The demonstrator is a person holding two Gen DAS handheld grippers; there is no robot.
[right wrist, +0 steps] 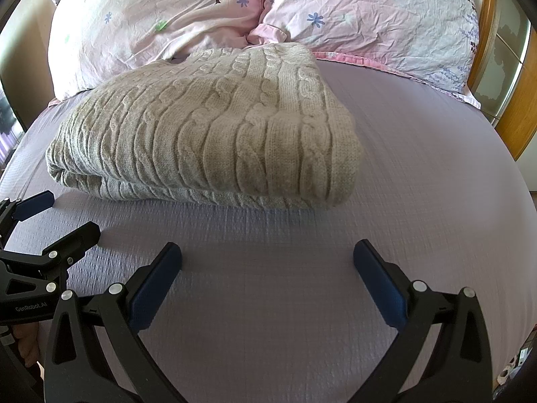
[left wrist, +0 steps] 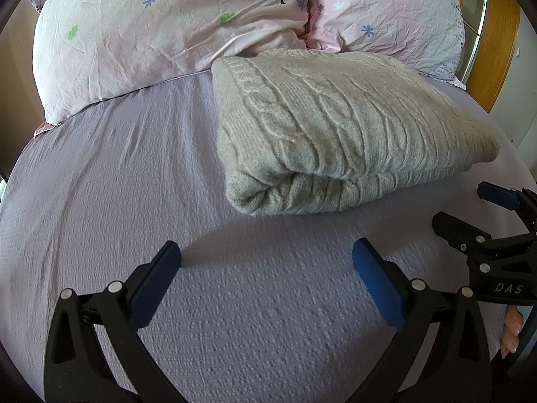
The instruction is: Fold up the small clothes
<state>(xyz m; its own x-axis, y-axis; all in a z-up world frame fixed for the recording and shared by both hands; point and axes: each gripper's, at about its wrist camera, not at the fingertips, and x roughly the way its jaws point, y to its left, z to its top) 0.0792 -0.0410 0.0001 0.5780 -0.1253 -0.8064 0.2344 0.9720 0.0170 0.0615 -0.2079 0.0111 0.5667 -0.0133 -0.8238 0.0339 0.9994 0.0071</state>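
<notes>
- Blue-padded fingers of your left gripper (left wrist: 266, 252) stand wide apart, holding nothing, low over the near part of the lilac sheet (left wrist: 100, 184).
- Your right gripper (right wrist: 267, 252) is likewise spread wide and empty, just beside the left one; each shows at the near edge of the other's view, the right gripper at the right, the left gripper at the left.
- Beyond both grippers, apart from them, lies the grey cable-knit sweater (left wrist: 335, 127), folded into a thick rectangular bundle resting flat on the sheet, its rolled edge facing you.
- Far side of the sweater touches the two pink floral pillows (left wrist: 151, 33), which meet in a seam behind it.
- At the far right, a wooden headboard frame (right wrist: 513, 127) borders the bed.
</notes>
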